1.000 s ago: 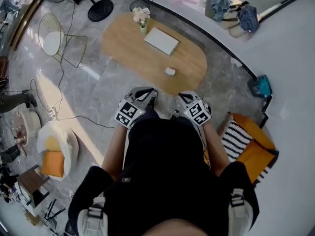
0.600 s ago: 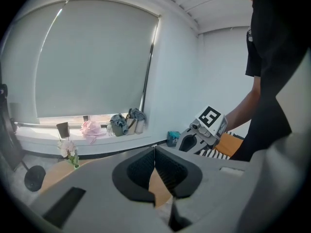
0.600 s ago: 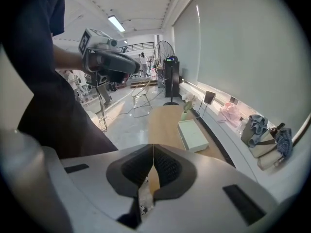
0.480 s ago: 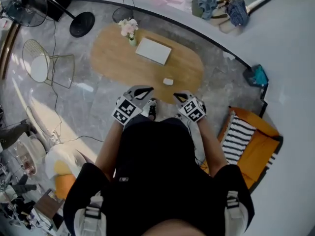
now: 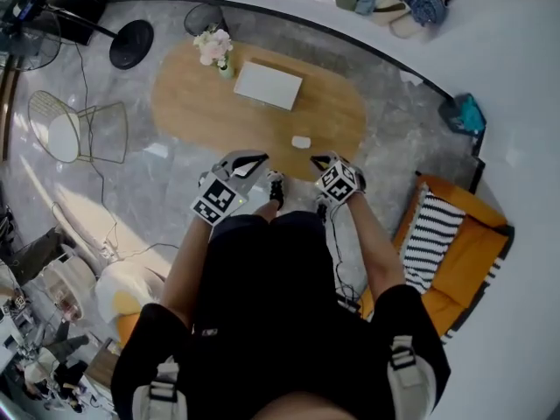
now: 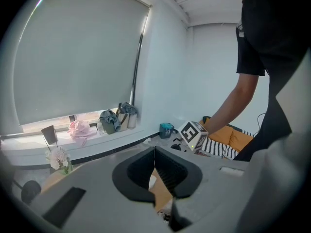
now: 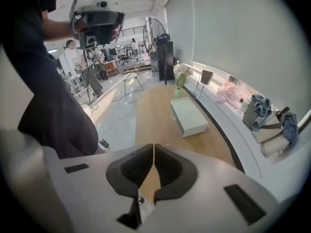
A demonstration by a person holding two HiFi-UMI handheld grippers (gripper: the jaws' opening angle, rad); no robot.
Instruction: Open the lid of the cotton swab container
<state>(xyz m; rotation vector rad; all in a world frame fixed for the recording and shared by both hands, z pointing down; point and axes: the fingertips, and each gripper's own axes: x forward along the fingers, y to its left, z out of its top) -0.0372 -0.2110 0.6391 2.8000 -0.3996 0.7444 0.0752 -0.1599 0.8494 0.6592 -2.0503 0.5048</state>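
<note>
In the middle of the head view, one oval wooden table (image 5: pixel 337 112) with a smooth, pale brown top stands on a grey marble-patterned floor (image 5: pixel 166 160). Three things rest on it: a small vase of pale pink and white flowers (image 5: pixel 213 45) at its left end, one flat white rectangular box (image 5: pixel 268 85) beside the vase, and one small white rounded box, the cotton swab container (image 5: pixel 301 142), alone near the table's lower edge.

Below the table, a person in black clothing holds two grey plastic grippers. The left gripper (image 5: pixel 261 157) is at centre left and the right gripper (image 5: pixel 316 160) at centre right. Each carries one cube with black-and-white square markers. The container lies just above and between their tips in the picture, and neither touches it.

In both gripper views, the ribbed black pads are pressed together, with nothing between them.

At the left edge stands one wire-frame chair (image 5: pixel 77 132) with a round white seat. At the lower right lies one orange cushion (image 5: pixel 468 256) bearing one black-and-white striped pillow (image 5: pixel 433 234).
</note>
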